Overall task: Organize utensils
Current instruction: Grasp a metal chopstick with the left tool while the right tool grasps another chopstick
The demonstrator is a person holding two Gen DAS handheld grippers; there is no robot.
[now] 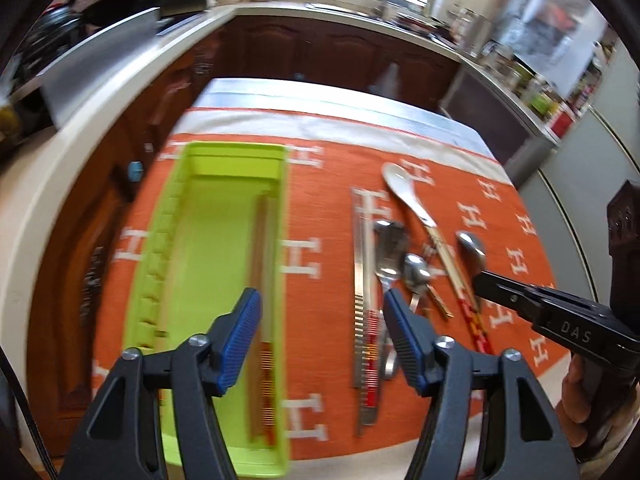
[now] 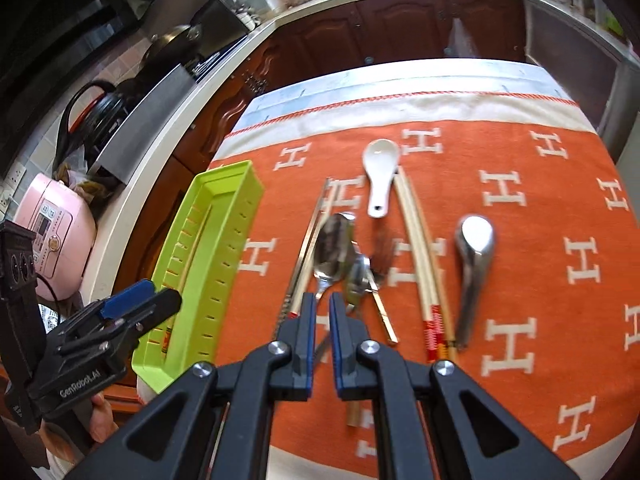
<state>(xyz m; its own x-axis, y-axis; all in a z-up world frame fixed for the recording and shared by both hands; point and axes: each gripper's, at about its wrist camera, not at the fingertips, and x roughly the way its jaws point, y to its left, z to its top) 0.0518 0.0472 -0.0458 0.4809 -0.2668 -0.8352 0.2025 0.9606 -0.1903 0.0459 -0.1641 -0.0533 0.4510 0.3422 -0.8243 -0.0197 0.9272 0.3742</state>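
Observation:
A lime-green utensil tray [image 1: 176,240] lies at the left of the orange cloth, with a pair of chopsticks [image 1: 262,300] inside; it also shows in the right wrist view [image 2: 240,184]. My left gripper [image 1: 322,336] is open and empty above the tray's right wall. My right gripper [image 2: 322,320] is nearly shut on the handle of a large steel spoon [image 2: 334,244], held just above the cloth. Beside it lie metal chopsticks [image 2: 308,232], a small spoon [image 2: 358,276], a fork [image 2: 382,248], pale chopsticks [image 2: 416,240], a white ceramic spoon [image 2: 380,168] and a steel soup spoon [image 2: 474,248].
The orange cloth with white H letters [image 2: 520,260] covers the table. Dark wooden cabinets [image 1: 320,52] and a pale counter [image 1: 100,128] stand behind and to the left. A pink rice cooker [image 2: 56,232] sits on the counter at the left.

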